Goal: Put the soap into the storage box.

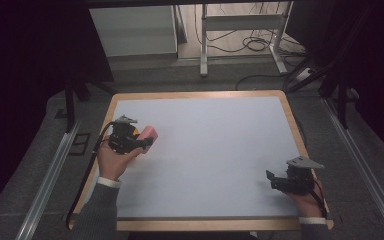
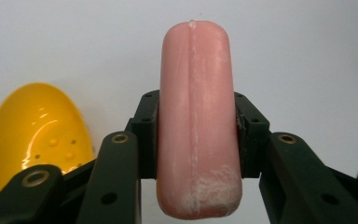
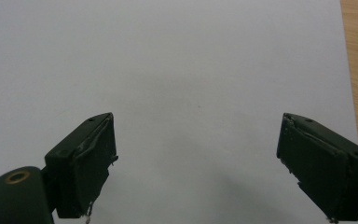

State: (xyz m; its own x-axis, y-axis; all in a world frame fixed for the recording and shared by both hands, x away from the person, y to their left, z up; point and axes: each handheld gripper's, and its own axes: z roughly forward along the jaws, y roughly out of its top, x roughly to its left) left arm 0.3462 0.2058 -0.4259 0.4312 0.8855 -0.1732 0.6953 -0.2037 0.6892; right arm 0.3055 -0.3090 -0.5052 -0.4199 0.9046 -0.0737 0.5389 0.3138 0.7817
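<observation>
smooth pink soap bar [image 2: 196, 121], rounded ends, whitish scuffs near bottom.

Our left gripper [image 1: 142, 143] sits at the table's left with jaws clamped. Our right gripper [image 1: 275, 181] rests near the right corner, seemingly low, jaws spread wide apart.

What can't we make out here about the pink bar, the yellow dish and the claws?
- Pink bar: its sides, left gripper view, covered by the left claw pads clamping it.
- Pink bar in the high view: partly hidden behind the claw body; too small for detail.
- Yellow dish: lower part hidden by the claw linkage, left gripper view; whether it touches the bar is unclear.
- Right claw: open; lower parts cut off by the bottom edge, right gripper view.
</observation>
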